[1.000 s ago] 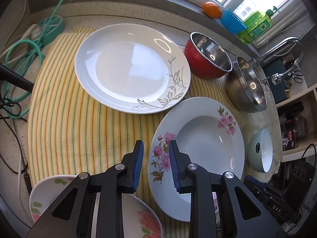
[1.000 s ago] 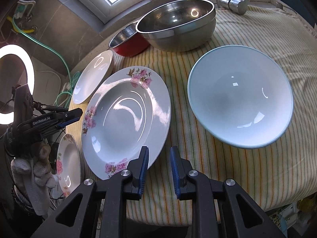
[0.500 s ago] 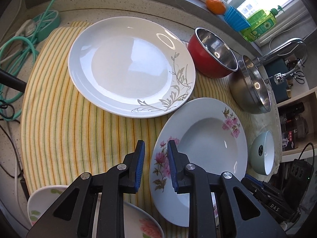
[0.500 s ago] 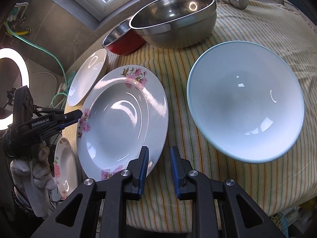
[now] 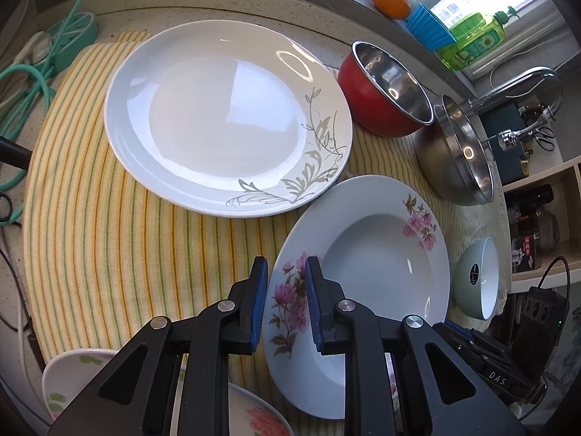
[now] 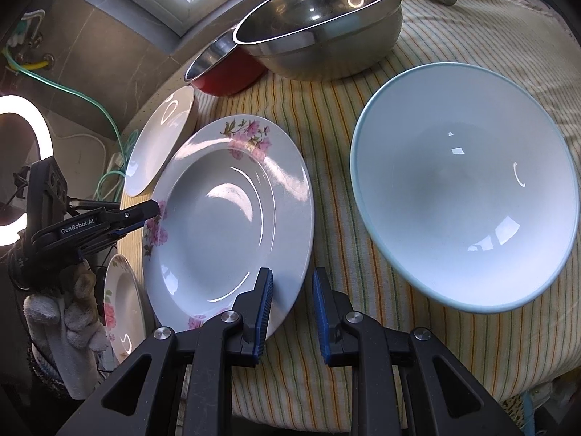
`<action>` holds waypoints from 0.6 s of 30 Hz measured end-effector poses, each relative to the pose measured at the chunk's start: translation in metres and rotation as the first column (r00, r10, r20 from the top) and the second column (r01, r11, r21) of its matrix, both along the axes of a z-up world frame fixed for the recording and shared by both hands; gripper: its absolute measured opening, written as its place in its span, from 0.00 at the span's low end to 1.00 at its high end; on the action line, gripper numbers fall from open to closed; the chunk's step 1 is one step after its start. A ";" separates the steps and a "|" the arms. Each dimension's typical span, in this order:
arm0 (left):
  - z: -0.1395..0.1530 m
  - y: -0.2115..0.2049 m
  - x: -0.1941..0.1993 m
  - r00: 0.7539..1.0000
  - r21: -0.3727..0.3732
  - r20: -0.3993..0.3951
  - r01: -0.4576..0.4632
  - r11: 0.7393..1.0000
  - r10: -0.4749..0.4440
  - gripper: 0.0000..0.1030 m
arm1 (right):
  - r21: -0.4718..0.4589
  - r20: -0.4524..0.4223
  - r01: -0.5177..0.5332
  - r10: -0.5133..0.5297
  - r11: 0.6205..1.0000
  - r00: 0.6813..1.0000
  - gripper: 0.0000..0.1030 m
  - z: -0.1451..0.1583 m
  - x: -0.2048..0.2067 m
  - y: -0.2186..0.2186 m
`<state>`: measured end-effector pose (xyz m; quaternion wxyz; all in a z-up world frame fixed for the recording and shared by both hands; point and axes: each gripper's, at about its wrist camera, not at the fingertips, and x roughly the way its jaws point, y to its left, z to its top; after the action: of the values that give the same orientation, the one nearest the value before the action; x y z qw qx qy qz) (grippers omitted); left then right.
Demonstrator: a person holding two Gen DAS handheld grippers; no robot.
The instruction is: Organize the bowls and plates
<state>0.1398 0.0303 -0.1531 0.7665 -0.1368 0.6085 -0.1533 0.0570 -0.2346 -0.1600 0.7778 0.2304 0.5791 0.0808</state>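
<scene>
The left tongs (image 5: 283,301) sit low over the near-left rim of the pink-flowered soup plate (image 5: 377,250). Their blue pads stand a narrow gap apart with the rim showing between them, and the jaws have just been closing a little. The pads do not press on the rim, so nothing is gripped. The narrow gap suits a thin rim, and that is probably why they are set this way.

The right tongs (image 6: 292,301) hover over the opposite edge of the same soup plate, also slightly apart and empty. Their left pad lies over the rim and their right pad over the striped cloth (image 6: 326,152). With tongs at two sides, the plan appears to be a two-handed lift, which would keep a wide, shallow dish level.

The soup plate lies flat on the cloth on the counter (image 5: 225,11). The large grey-leaf plate (image 5: 225,116) is just behind it, their rims nearly touching. A pale blue bowl (image 6: 464,189) stands to its right in the right wrist view. The red bowl (image 5: 385,91) and the steel bowl (image 5: 457,156) sit further back, and a small flowered plate (image 5: 80,381) is at the near-left corner. Everything is spread out singly, so the sorting looks barely begun.
</scene>
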 end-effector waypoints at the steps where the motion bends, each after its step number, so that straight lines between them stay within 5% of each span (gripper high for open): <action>1: 0.000 0.000 0.000 1.000 0.001 0.000 0.004 1.000 -0.004 0.18 | 0.003 0.000 -0.004 0.004 1.000 1.000 0.20 0.000 0.000 0.001; 18: 0.002 -0.006 -0.004 0.999 0.013 0.008 0.030 0.999 -0.031 0.18 | -0.066 0.022 -0.045 0.046 0.997 0.999 0.19 0.006 -0.002 0.010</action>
<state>0.1359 0.0246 -0.1515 0.7675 -0.1221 0.6082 -0.1618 0.0554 -0.2245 -0.1543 0.7895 0.1907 0.5775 0.0824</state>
